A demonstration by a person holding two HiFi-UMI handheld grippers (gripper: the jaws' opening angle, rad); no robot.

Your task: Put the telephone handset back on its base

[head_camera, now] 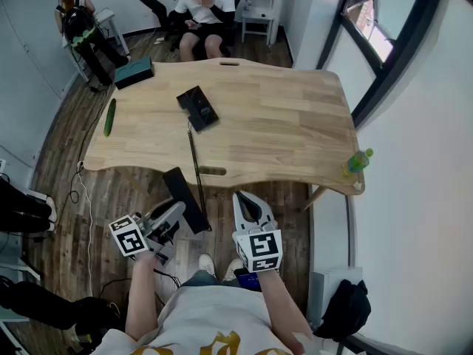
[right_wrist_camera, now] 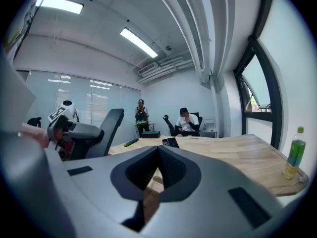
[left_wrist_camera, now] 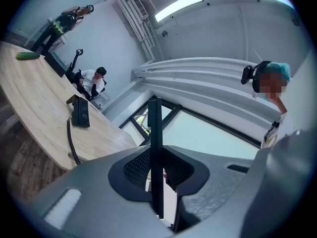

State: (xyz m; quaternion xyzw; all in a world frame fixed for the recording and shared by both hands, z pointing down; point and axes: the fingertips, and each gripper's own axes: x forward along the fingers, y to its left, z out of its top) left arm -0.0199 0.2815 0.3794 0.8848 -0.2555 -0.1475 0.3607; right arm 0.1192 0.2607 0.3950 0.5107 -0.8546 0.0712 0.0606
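Head view | left tongs [head_camera: 177, 211] clamp handset [head_camera: 186, 197] | right tongs [head_camera: 247, 207] clenched empty, near handset

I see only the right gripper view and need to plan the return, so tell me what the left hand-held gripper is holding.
Observer: The left hand-held gripper is shut on the black handset, which shows edge-on between its jaws.
Operator: Report where the cord runs.
Observer: The coiled cord runs from the base across the table and over its near edge to the handset.
Operator: Place the handset against the table.
Observer: In the head view it is held off the table, on the person's side of the near edge, left of the empty right hand-held gripper.
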